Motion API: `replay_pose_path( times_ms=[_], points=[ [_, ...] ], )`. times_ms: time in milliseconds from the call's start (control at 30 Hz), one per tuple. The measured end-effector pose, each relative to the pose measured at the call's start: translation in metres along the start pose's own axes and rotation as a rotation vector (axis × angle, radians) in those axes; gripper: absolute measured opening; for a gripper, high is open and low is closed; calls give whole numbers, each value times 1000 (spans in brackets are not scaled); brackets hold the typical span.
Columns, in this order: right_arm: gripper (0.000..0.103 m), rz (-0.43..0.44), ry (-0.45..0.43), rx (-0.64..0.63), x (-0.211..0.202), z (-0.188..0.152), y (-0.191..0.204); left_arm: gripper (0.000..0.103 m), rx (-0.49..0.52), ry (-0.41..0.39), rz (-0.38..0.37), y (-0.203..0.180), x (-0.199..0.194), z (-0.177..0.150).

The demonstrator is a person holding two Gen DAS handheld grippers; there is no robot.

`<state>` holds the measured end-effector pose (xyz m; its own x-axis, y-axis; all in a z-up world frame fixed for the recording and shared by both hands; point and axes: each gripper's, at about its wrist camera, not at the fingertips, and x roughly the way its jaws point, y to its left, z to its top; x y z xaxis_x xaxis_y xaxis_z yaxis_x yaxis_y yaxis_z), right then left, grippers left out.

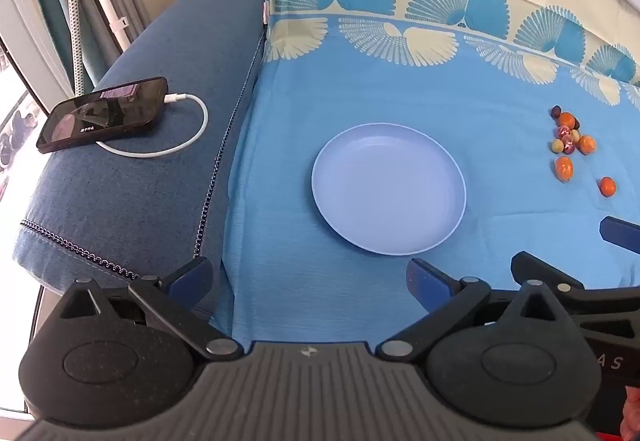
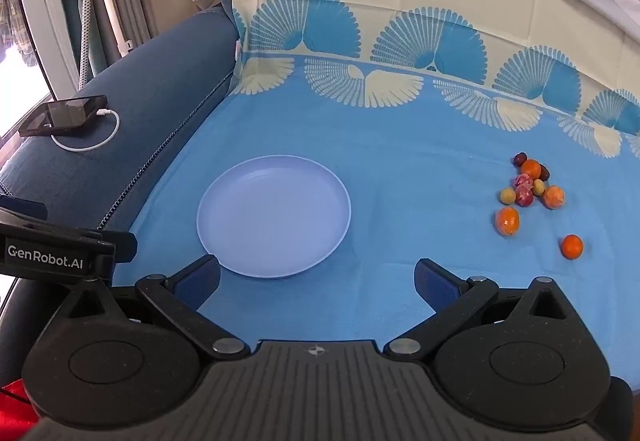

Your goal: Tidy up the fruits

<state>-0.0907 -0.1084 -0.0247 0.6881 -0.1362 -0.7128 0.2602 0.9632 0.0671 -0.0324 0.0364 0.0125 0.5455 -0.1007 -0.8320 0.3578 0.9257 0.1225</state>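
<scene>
A pale blue plate lies empty on the blue cloth; it also shows in the right wrist view. A cluster of small fruits lies to its right: orange, red, yellow-green and dark ones, also in the right wrist view. One orange fruit lies apart, nearest me. My left gripper is open and empty, just short of the plate. My right gripper is open and empty, at the plate's near right edge, left of the fruits.
A black phone with a white charging cable lies on the blue sofa arm at the left. The patterned cloth covers the seat and runs up the backrest. Curtains and a window stand at far left.
</scene>
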Motion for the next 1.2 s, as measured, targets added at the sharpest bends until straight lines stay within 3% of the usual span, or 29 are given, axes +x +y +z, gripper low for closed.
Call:
replay_pose_path(
  times_ms=[1200],
  points=[
    [103,0,22,29,9,-8,1,103,18,21,14,-3,7,-5]
  ],
)
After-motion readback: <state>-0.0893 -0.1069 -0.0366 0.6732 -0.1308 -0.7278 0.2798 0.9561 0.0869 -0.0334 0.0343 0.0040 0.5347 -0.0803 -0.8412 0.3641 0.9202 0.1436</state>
